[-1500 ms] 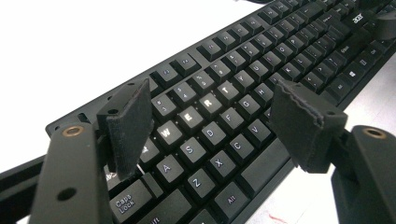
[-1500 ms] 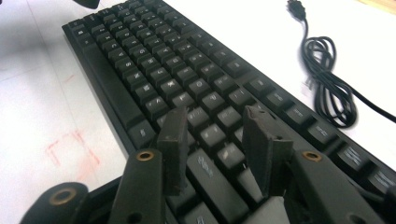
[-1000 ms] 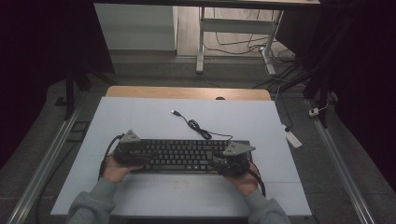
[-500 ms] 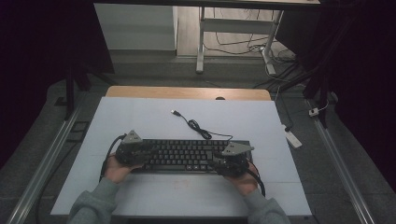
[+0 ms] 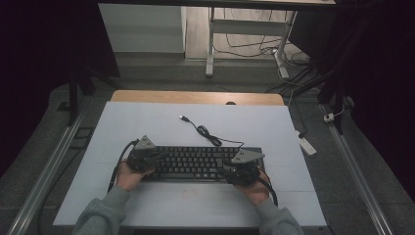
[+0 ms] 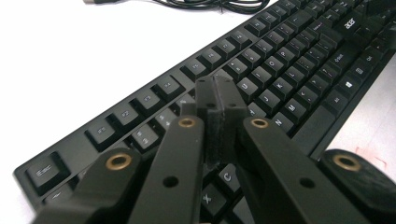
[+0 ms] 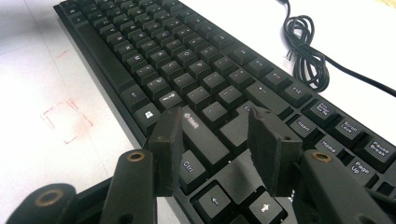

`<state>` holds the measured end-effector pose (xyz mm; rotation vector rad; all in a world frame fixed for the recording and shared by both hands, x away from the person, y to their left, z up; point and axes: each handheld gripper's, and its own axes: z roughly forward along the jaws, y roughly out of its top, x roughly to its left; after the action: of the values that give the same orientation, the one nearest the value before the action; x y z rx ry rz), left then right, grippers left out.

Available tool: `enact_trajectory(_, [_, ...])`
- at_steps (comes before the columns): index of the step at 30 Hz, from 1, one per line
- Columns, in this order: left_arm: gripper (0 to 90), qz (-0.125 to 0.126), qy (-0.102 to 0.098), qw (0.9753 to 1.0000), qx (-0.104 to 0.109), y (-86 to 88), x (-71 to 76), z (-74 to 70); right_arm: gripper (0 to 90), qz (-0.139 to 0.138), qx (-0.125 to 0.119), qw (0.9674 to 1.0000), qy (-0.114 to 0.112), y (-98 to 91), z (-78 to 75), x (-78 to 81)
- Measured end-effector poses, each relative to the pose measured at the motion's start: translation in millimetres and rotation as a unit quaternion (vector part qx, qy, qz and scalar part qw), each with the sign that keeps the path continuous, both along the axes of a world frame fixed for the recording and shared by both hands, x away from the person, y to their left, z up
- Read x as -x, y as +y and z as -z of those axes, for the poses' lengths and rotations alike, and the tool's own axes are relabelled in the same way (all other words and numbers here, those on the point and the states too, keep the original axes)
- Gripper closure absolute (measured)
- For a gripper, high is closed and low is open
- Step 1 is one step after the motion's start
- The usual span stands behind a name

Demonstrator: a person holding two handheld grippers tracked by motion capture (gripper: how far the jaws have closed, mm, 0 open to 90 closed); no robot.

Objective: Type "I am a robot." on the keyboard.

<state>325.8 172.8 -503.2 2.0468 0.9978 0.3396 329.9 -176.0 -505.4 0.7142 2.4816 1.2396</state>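
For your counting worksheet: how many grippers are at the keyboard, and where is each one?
2. The left gripper, jaws just closed with nothing between them, is over the keyboard's left end; the right gripper, jaws apart, is over its right end.

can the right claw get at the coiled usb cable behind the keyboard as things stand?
Probably yes. The right claw sits open over the right end of the keyboard, holding nothing. The cable lies loose on the white table just beyond the keyboard's far edge, with nothing between them except the low keyboard.
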Motion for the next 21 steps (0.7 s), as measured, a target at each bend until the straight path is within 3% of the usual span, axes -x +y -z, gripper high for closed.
enact_trajectory(21, [88.8, 0.013, 0.021, 0.9993, -0.028, -22.8, -14.3, 17.6, 55.9, 0.002, 0.008, 1.0000, -0.002, 1.1, 1.0, 0.4])
